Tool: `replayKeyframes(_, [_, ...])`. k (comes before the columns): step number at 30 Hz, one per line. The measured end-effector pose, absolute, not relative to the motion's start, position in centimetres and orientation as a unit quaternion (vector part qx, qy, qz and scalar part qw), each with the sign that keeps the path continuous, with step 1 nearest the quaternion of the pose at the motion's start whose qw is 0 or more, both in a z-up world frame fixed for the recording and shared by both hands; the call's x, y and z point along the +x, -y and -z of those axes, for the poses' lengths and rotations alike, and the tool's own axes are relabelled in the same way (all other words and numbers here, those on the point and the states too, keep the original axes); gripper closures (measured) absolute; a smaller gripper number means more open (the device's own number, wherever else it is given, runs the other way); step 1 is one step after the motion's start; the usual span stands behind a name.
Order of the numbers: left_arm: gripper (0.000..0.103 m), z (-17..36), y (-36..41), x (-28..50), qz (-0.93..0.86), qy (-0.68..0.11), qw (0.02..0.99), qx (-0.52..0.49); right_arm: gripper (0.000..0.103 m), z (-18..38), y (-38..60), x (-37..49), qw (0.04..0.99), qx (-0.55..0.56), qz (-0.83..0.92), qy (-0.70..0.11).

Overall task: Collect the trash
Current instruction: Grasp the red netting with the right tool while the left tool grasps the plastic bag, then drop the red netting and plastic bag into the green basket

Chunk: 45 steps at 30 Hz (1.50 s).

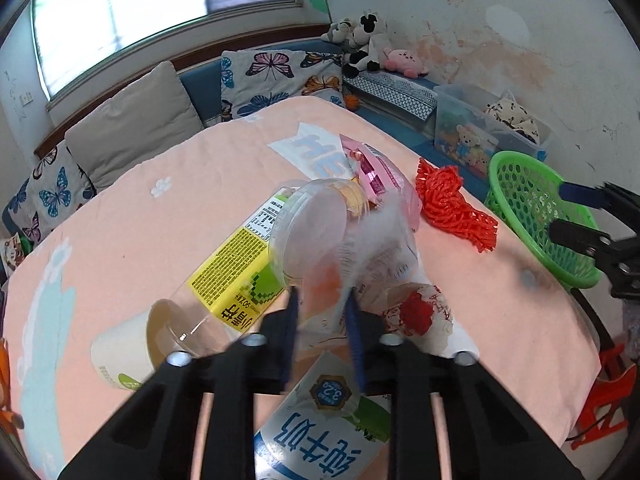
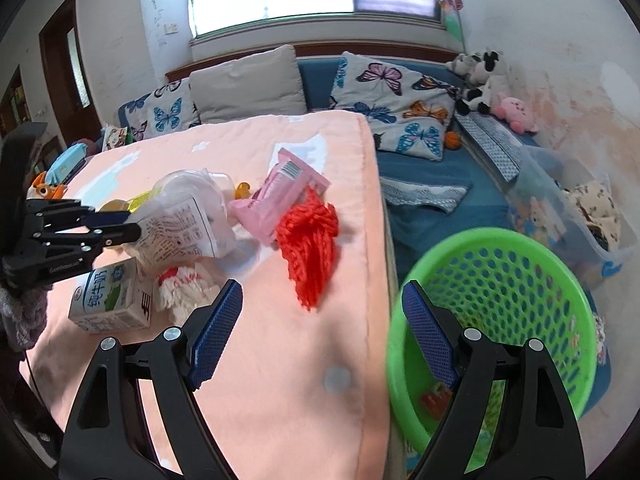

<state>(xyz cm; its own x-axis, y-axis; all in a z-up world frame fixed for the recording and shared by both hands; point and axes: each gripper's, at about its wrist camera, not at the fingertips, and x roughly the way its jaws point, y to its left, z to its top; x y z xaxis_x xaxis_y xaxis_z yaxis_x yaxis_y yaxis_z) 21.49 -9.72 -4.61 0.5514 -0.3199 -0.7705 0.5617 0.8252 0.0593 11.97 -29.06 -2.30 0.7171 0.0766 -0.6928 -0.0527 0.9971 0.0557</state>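
A: Right, the left gripper [image 1: 322, 308] is pinching the crumpled clear plastic cup [image 1: 320, 236], its blue pads pressed into the thin wall near the lower end, with the cup's wide mouth tipped up and away over the pile.

B: Is the hold good enough?

A: I'd judge it only fair. The wall is soft and already creased, so it should lift straight up and clear the milk carton [image 1: 324, 412] and the yellow-labelled bottle [image 1: 236, 276] beneath it before swinging toward the green basket [image 1: 540, 216].

B: And the other one?

A: The right gripper [image 2: 320, 336] is spread wide with nothing between its pads; one pad sits over the pink cloth [image 2: 260, 360] covering the table, the other over the near rim of the basket.

B: So it isn't holding the basket?

A: Not that I can see. If it means to steady the basket, the rim has to come between the pads first.

B: What does each camera add?

A: The right wrist view looks into the basket, showing it beside the table edge and lower, with something small and colourful at the bottom. It also shows the left gripper side-on, closed on the cup, and the red mesh [image 2: 310, 236] and pink wrapper [image 2: 276, 196] lying apart from it. The left wrist view alone shows the paper cup [image 1: 120, 356] behind the bottle.
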Motion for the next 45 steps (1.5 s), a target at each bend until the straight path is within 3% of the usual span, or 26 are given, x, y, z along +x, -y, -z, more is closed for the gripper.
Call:
replayKeyframes(9, [0.096, 3.5, 8.9, 20.5, 0.272, -0.386, 0.870, 0.138, 0.028, 4.3, 28.2, 16.5, 0.918, 0.014, -0.054, -0.392])
replayKeyframes(18, [0.097, 1.0, 8.0, 20.1, 0.286, -0.369, 0.877, 0.108, 0.034, 6.4, 28.1, 20.3, 0.909, 0.030, -0.055, -0.412])
replayKeyframes(24, [0.099, -0.4, 7.5, 19.7, 0.294, -0.360, 0.881, 0.087, 0.045, 7.7, 28.8, 21.3, 0.898, 0.060, -0.062, -0.432])
replayKeyframes(26, [0.100, -0.8, 7.5, 19.5, 0.297, -0.358, 0.882, 0.079, 0.054, 7.8, 28.7, 21.2, 0.897, 0.067, -0.068, -0.432])
replayKeyframes(32, [0.100, -1.7, 7.5, 19.2, 0.299, -0.351, 0.885, 0.064, 0.063, 6.8, 28.8, 20.1, 0.902, 0.074, -0.072, -0.420])
replayKeyframes(45, [0.100, -4.1, 10.1, 17.5, 0.326, -0.332, 0.883, 0.058, 0.064, 2.8, 31.6, 13.4, 0.924, 0.075, -0.053, -0.371])
